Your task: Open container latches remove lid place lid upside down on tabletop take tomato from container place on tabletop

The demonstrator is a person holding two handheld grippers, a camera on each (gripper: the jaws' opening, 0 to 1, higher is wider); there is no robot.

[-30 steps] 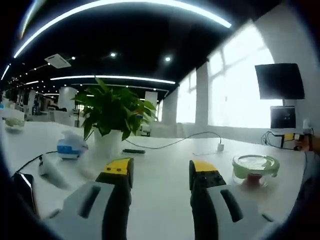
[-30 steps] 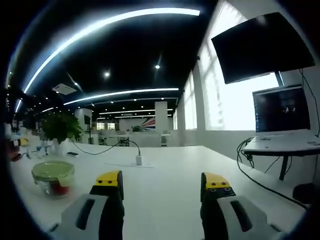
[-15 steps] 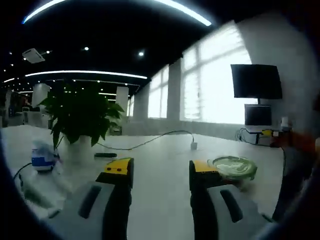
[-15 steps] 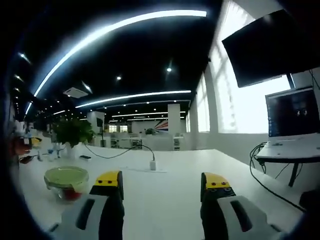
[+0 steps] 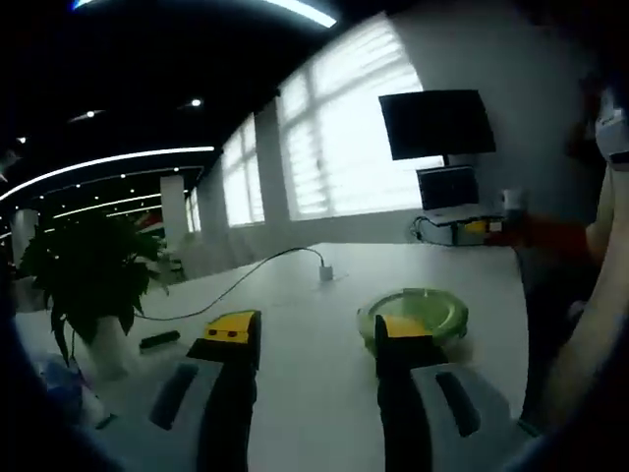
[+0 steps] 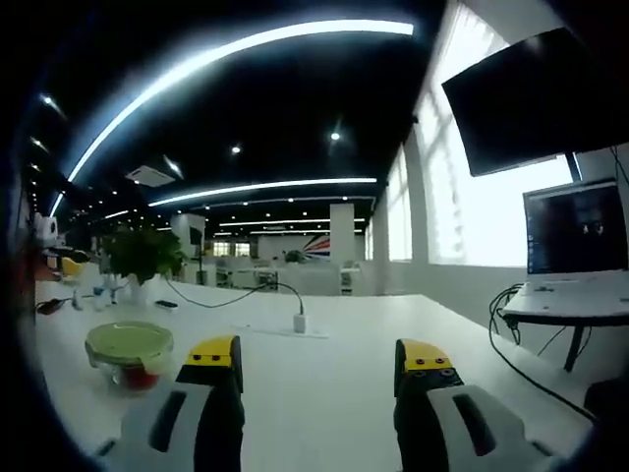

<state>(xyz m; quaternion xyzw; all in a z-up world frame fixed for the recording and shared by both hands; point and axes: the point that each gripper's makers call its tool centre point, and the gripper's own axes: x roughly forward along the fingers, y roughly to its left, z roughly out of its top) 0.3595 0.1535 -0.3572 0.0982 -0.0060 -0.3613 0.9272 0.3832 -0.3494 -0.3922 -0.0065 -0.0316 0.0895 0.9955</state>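
Note:
A round glass container with a green lid (image 6: 129,352) stands on the white table (image 6: 314,374), left of my right gripper (image 6: 319,364); something red, the tomato (image 6: 145,375), shows through its wall. The right gripper is open and empty, a short way from the container. In the left gripper view the same container (image 5: 413,312) sits just beyond the right fingertip of my left gripper (image 5: 314,334), partly hidden by it. The left gripper is open with nothing between its jaws.
A potted plant (image 5: 90,285) stands at the left with a small dark object (image 5: 157,341) beside it. A cable runs to a white plug (image 6: 300,323) mid-table. A wall screen (image 5: 437,123) and a monitor (image 6: 580,231) stand at the right. A person's arm (image 5: 590,295) is at the right edge.
The left view has swung right: the container now lies just past the left gripper's right fingertip, the plant slid to the left edge. The right view shifted slightly; both grippers stay open.

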